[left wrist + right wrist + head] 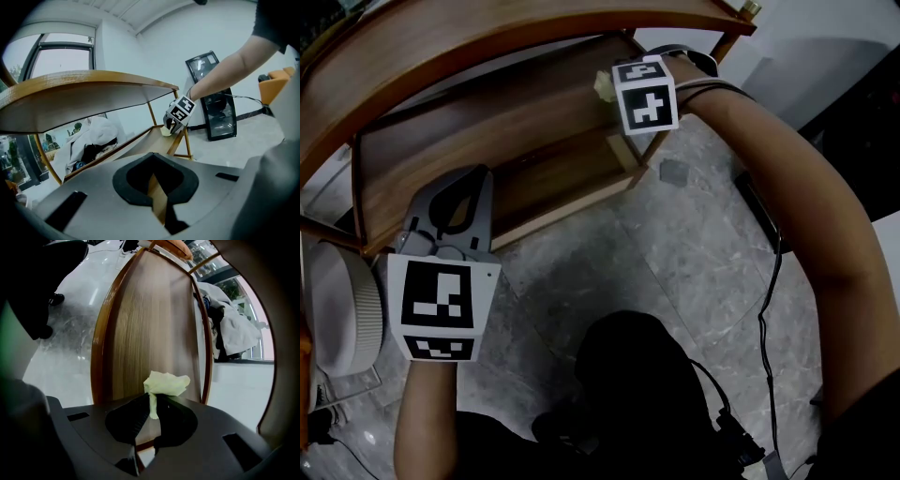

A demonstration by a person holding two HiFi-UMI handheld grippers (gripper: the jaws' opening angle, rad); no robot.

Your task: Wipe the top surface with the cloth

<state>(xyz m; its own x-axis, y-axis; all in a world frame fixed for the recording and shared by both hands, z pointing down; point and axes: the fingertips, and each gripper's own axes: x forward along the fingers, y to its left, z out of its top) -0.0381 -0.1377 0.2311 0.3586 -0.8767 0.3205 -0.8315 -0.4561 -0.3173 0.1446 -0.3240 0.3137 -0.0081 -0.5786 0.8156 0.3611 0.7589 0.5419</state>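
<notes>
A pale yellow-green cloth (pixel 166 383) is pinched in my right gripper (pixel 152 401), which is shut on it. The cloth (pixel 603 86) rests against the right end of the lower wooden shelf (pixel 150 324), under the curved top surface (pixel 487 37) of the shelf unit. In the left gripper view the right gripper (pixel 176 119) and cloth (pixel 165 131) show at that shelf's far corner. My left gripper (pixel 473 178) hangs in front of the unit's left part, apart from the wood, its jaws shut (pixel 151 161) with nothing between them.
A white ribbed round object (pixel 337 309) sits at the far left. White and dark clothing (pixel 93 138) is piled behind the shelves. A black glass panel (pixel 213 98) leans on the wall. A cable (pixel 769 309) trails over the grey stone floor.
</notes>
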